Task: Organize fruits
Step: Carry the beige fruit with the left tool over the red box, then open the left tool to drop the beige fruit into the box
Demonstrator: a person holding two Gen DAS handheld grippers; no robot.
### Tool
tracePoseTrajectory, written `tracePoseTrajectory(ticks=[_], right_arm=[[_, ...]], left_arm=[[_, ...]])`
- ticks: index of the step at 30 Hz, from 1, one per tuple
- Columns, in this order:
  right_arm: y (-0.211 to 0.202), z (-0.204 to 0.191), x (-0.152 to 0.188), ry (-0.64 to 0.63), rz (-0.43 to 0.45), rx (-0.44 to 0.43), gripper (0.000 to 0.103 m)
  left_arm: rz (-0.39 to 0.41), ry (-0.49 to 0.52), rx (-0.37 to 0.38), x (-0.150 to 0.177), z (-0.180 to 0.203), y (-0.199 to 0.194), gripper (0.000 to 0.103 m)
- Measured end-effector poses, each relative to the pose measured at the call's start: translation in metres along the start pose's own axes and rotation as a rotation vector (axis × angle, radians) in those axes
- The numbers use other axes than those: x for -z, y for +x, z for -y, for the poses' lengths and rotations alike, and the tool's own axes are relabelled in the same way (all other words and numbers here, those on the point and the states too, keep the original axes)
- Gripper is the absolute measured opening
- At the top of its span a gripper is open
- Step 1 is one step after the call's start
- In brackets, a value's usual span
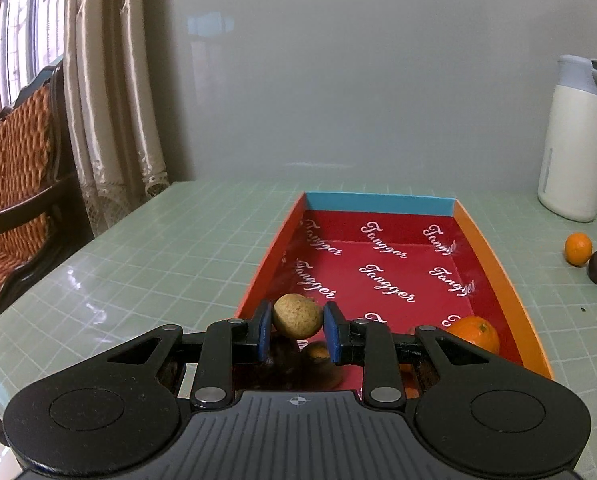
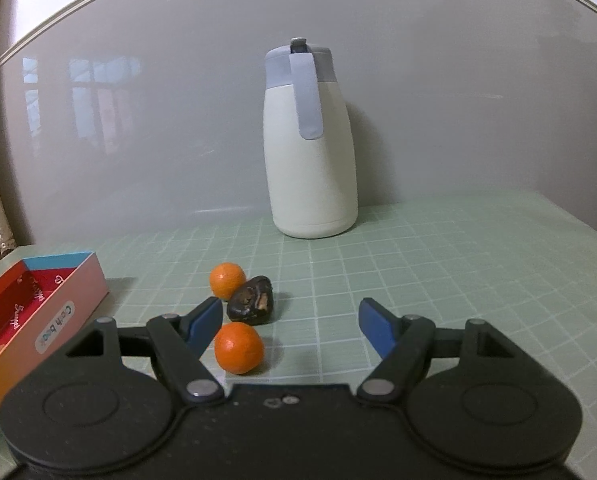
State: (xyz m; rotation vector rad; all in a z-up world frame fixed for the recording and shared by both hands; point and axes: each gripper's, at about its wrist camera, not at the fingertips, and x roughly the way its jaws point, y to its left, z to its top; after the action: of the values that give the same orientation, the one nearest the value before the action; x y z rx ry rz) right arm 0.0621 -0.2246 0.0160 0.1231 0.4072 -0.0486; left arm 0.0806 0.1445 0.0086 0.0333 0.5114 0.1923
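Observation:
My left gripper point(image 1: 297, 326) is shut on a round tan fruit point(image 1: 297, 315) and holds it over the near end of the red box point(image 1: 494, 268). In the box lie an orange point(image 1: 474, 333) at the right and darker fruits point(image 1: 318, 360) under the gripper, partly hidden. My right gripper point(image 2: 290, 326) is open above the table. An orange point(image 2: 239, 347) lies just inside its left finger point(image 2: 202, 326). A dark brown fruit point(image 2: 251, 300) and a second orange point(image 2: 227, 280) lie just beyond. The box point(image 2: 38, 316) shows at the left.
A white jug with a grey lid point(image 2: 310, 152) stands at the back against the wall; it also shows in the left wrist view point(image 1: 574, 140). The table has a green grid mat point(image 2: 438, 280). A wooden chair point(image 1: 18, 184) and curtains stand left of the table.

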Motion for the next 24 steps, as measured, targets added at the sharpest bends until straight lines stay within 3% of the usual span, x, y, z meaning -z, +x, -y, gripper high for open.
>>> tracePoseTrajectory(ticks=[24], right_arm=[[0.0006,-0.0067,0.0005,-0.01,-0.003,-0.016,0.075]], left_arm=[[-0.046,-0.029,-0.007,-0.0011,-0.0048,0.0066,0.028]])
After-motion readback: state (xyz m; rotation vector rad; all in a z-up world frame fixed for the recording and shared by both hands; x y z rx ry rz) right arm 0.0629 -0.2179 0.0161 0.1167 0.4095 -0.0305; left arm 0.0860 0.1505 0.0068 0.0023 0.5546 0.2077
